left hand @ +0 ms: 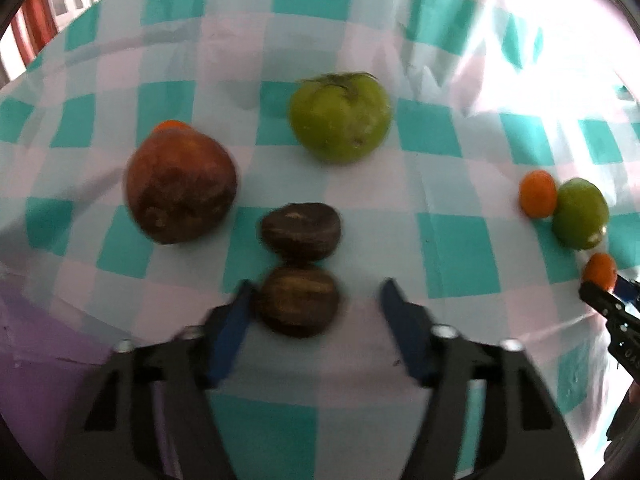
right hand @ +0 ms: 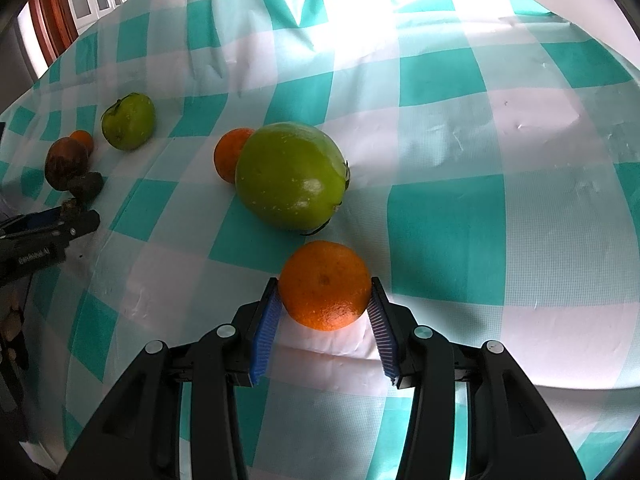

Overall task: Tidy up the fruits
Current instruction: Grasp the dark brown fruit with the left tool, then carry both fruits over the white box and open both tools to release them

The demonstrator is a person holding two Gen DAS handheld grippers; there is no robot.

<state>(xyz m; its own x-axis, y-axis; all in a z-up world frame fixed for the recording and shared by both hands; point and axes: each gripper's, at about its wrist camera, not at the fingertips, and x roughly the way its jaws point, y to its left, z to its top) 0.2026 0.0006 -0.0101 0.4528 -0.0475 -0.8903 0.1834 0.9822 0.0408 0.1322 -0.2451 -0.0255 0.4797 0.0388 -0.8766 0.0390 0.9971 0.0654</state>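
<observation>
- Right wrist view: nearest the camera, the right gripper (right hand: 325,300) is clamped on a small orange (right hand: 325,285), a blue ribbed pad pressing each side. The fruit sits low on the teal-and-white checked tablecloth (right hand: 480,128).
- At 12 o'clock from that orange, close by, lies a large green fruit (right hand: 290,176); a second small orange (right hand: 229,154) touches it at its 10 o'clock side, partly hidden behind it.
- Left wrist view: nearest the camera, the left gripper (left hand: 316,300) straddles a dark brown fruit (left hand: 299,300). The left blue finger (left hand: 234,320) touches it; the right finger stands clear with cloth showing between, so the jaws are apart, not gripping.
- A second dark brown fruit (left hand: 302,232) touches the first at its 12 o'clock.
- At 10 o'clock sits a reddish-brown fruit (left hand: 181,186), with a sliver of an orange fruit (left hand: 171,125) peeking over its top.
- At 12 o'clock, farther off, is a green fruit with a dried calyx (left hand: 340,116).
- Only the left view shows the gap at the left gripper; in the right view that gripper appears at 9 o'clock, side-on, its opening unreadable.
- Only the right view shows the pads pressing the held orange; in the left view it is a small shape at 3 o'clock.
- The left view is blurred.
</observation>
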